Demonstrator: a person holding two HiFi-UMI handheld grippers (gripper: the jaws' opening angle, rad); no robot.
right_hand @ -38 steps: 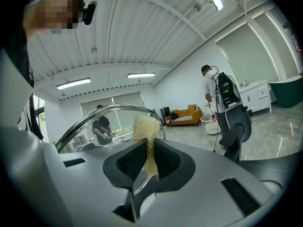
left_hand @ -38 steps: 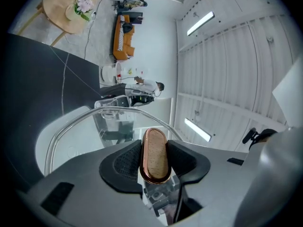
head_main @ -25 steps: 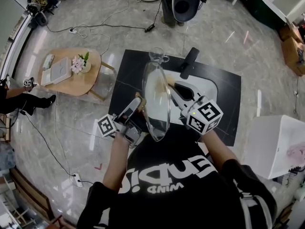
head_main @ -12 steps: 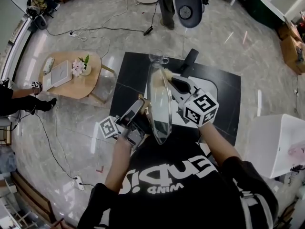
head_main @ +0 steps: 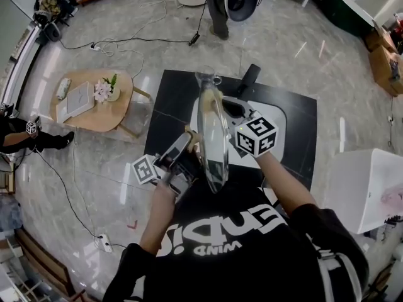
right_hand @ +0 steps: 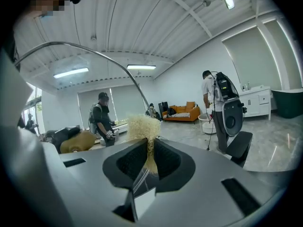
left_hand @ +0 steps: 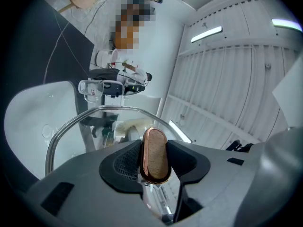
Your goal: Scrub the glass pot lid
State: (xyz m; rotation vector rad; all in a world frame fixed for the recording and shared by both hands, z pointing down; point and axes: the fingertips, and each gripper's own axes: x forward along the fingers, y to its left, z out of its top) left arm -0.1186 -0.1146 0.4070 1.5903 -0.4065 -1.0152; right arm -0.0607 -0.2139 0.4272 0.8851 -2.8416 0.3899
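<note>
A black short-sleeved T-shirt [head_main: 252, 269] with white lettering; beyond the T-shirt, grey left gripper [head_main: 187, 141] and right gripper [head_main: 224, 109] carry marker-printed white cubes.

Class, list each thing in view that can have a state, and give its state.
glass pot lid: held upright on edge.
left gripper: shut on the lid's wooden knob.
right gripper: shut on the fibre scrubber.
fibre scrubber: clamped, tuft sticking out past the jaws.
</note>
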